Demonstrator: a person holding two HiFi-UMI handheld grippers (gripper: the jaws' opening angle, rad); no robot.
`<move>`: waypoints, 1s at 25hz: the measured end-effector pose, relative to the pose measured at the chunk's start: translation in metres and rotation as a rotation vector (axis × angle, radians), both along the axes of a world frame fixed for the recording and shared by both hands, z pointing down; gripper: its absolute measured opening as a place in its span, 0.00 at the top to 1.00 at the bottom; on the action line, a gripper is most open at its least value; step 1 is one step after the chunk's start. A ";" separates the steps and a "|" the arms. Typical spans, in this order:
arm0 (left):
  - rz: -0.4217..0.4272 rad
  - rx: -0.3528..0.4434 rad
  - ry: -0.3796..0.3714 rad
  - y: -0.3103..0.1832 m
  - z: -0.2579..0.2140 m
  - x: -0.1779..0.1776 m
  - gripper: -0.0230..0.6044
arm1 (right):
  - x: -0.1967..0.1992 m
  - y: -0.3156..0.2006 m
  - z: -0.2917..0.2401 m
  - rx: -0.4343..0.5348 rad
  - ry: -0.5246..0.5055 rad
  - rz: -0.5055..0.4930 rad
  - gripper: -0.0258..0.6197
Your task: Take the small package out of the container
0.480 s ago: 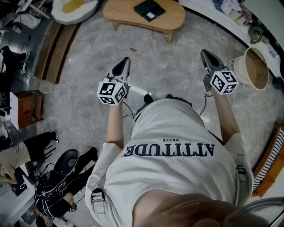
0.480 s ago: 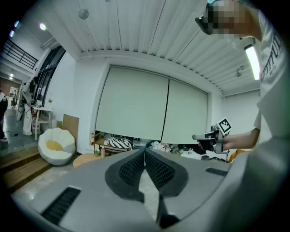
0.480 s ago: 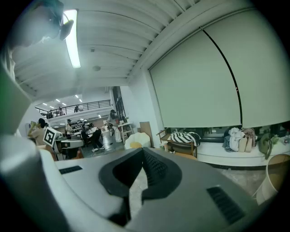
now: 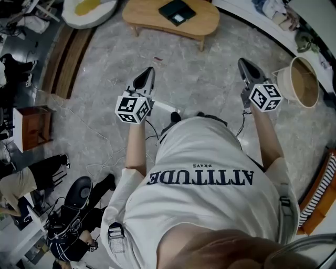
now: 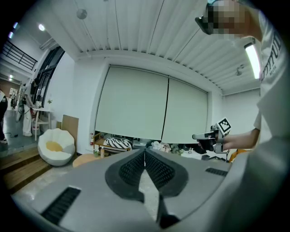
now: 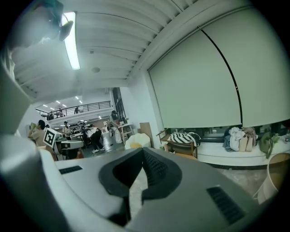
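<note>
I stand on a grey stone floor and hold both grippers out at chest height. My left gripper (image 4: 148, 72) is shut with nothing between its jaws, and its own view shows the pads closed together (image 5: 145, 152). My right gripper (image 4: 243, 63) is shut and empty as well (image 6: 142, 151). A round beige basket (image 4: 297, 80) stands on the floor to the right of the right gripper, and its rim shows at the edge of the right gripper view (image 6: 277, 174). No small package shows in any view.
A low wooden table (image 4: 170, 20) with a black flat object (image 4: 177, 11) stands ahead. A white round cushion seat (image 4: 86, 10) lies at the far left. A long white bench (image 6: 235, 156) holds clothes and a striped cushion. People and cables are behind me at the lower left.
</note>
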State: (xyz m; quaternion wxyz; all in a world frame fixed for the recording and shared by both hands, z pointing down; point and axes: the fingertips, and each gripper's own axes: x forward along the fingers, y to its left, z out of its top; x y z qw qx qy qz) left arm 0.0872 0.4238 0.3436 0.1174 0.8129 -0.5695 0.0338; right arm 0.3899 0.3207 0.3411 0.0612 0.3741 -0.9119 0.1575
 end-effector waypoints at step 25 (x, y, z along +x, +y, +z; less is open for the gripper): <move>-0.106 -0.032 -0.007 -0.009 0.016 0.059 0.93 | 0.047 -0.036 0.023 -0.044 -0.001 -0.111 0.93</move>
